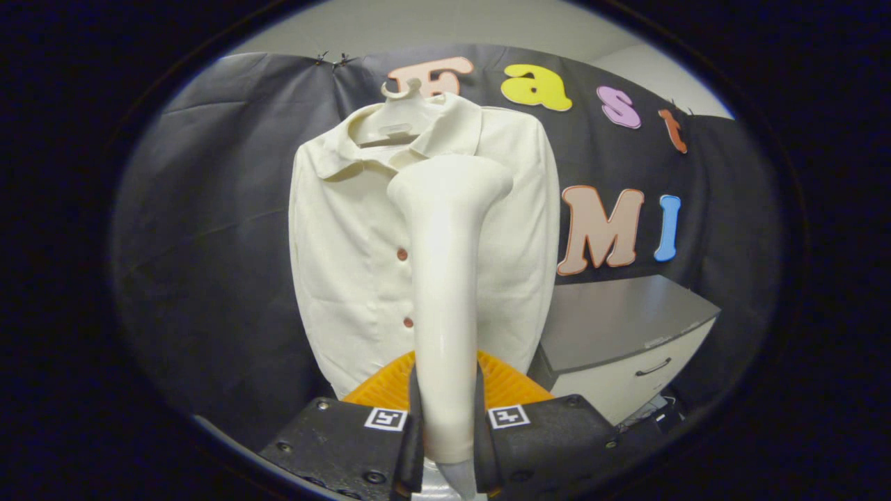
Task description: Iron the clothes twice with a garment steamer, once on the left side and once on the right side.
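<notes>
Item one: gripper (447,445), its fingers (411,445) clenched on the handle of a cream garment steamer (445,278), one finger pressing each side of the lower handle. The steamer stands upright between the fingers, its handle rising ahead of them and flaring into a wide head at the top, which overlaps the shirt's chest just below the collar; whether the head touches the cloth cannot be told. Item two: cream shirt (348,243), collared, with small reddish buttons down the front, hanging on a pale hanger (397,118) against the booth's black cloth wall, directly beyond the steamer. Item three: orange ribbed piece (379,386), low behind the fingers at the shirt's hem. Item four: cabinet (626,334) with grey top and pale drawer front bearing a handle, standing beside the shirt's lower edge.
</notes>
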